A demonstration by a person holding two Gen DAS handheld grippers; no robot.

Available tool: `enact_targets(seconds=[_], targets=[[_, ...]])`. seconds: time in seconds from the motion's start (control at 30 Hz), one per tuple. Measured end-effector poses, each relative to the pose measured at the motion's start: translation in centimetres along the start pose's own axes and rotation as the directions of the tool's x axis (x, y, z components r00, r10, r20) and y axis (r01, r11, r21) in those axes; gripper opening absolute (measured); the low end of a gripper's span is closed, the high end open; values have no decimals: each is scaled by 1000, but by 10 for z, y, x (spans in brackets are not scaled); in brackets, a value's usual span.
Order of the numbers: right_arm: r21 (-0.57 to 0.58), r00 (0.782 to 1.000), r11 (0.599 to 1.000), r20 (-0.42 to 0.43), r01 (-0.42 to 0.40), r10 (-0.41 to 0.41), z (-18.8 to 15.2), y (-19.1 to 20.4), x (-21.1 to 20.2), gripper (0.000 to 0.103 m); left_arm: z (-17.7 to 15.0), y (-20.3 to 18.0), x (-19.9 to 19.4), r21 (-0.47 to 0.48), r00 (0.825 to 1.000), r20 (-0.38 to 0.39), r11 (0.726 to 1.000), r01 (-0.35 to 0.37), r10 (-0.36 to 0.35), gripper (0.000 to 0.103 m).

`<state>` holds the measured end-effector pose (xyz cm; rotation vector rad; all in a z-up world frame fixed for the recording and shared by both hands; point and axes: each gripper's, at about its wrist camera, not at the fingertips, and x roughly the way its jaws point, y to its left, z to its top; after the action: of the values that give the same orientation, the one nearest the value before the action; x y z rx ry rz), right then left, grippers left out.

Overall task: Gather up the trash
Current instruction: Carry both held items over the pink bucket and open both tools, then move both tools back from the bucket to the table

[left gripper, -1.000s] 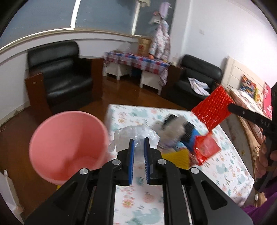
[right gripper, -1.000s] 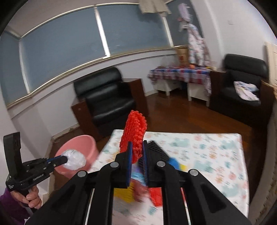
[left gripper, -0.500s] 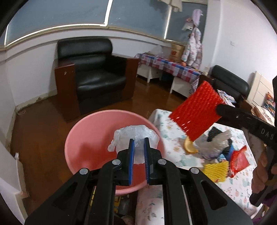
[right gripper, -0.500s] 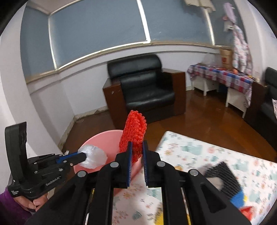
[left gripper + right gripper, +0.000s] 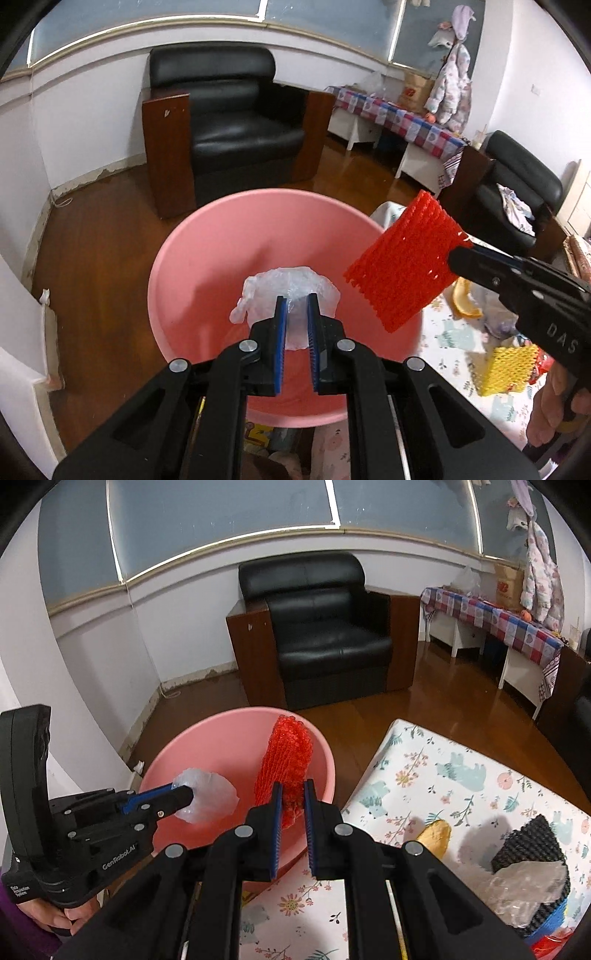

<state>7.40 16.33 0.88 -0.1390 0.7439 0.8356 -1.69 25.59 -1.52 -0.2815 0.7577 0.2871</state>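
Observation:
A pink basin stands on the floor beside the table; it also shows in the right wrist view. My left gripper is shut on a crumpled clear plastic bag and holds it over the basin; the bag also shows in the right wrist view. My right gripper is shut on a red foam net above the basin's right rim; the net also shows in the left wrist view.
The table with the flowered cloth carries a yellow peel, a black foam net, clear plastic and a yellow foam net. A black armchair stands behind the basin on the wooden floor.
Both grippers have swung left from over the table to above the pink basin, each carrying its piece of trash. The basin now fills the middle of both views.

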Motion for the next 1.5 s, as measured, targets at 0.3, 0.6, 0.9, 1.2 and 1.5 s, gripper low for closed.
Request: enact_targets(seconds=[0.3, 0.6, 0.9, 1.2, 1.5], targets=[[-7, 999, 1000, -33, -7, 7, -5, 0, 15, 11, 0, 1, 11, -15, 999, -18, 999, -41, 40, 11], [2, 999, 1000, -39, -18, 18, -3, -3, 14, 35, 3, 0, 11, -22, 997, -14, 997, -71, 71, 33], [14, 1000, 1000, -12, -23, 23, -4, -6, -2, 39, 4, -6, 2, -1, 997, 8, 997, -80, 80, 34], [40, 999, 998, 34, -39, 38, -13, -13, -37, 44, 7, -21, -18, 25, 998, 47, 999, -47, 46, 34], [76, 998, 997, 58, -30, 25, -40, -28, -86, 44, 5, -58, -39, 76, 996, 75, 996, 36, -41, 34]])
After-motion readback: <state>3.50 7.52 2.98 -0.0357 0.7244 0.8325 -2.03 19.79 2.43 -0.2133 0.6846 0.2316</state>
